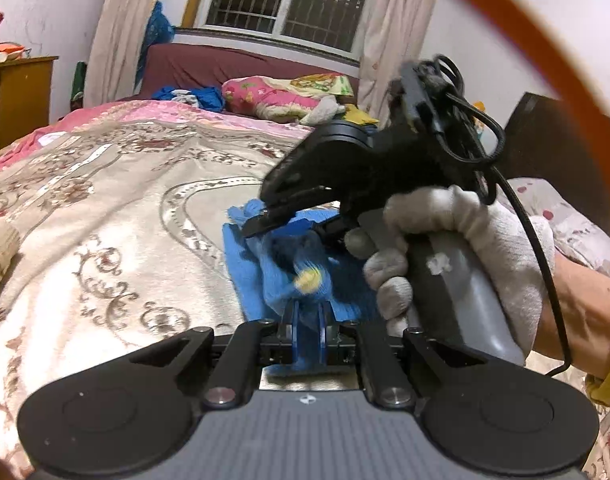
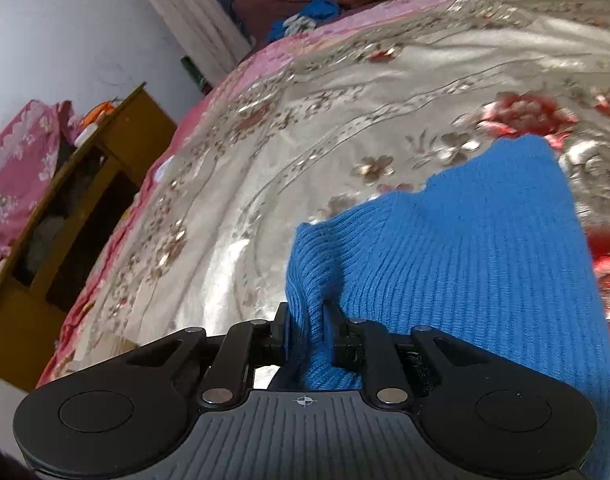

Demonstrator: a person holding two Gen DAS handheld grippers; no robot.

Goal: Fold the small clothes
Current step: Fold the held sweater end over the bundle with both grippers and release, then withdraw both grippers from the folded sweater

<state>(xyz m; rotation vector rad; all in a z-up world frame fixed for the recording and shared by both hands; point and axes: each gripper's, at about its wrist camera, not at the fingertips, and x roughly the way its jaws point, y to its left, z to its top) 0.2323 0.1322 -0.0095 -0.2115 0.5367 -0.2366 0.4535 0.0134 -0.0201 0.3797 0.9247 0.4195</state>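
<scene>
No brand, label or readable writing anywhere; only a small crosshair mark on the grey body of each tool.

Left gripper (image 1: 308, 322), in the left wrist view: jaws nearly together, clamped on a fold of the blue knitted garment (image 1: 289, 268), thin blue cloth pinched between the two blue-edged fingers. A small yellow blob (image 1: 308, 280) on the garment just beyond the fingertips, too blurred to identify.

Right gripper (image 1: 261, 218), seen from the left wrist view above the garment's far edge: held in a white-gloved hand (image 1: 461, 248), black cable (image 1: 517, 216) looping off its back, tips gripping a bunched corner of the garment. In the right wrist view, right gripper (image 2: 308, 322) only slightly parted, with a thick ridge of the ribbed blue knit (image 2: 465, 248) filling the gap between the fingers and pressed by both.

Garment on the floral bedspread (image 1: 105, 208), partly lifted at both gripped points, the rest draped on the bedspread. Beyond the garment, at the head of the bed, a pink flowered pillow (image 1: 273, 96). Left of the bedspread, a wooden cabinet (image 1: 21, 92).
</scene>
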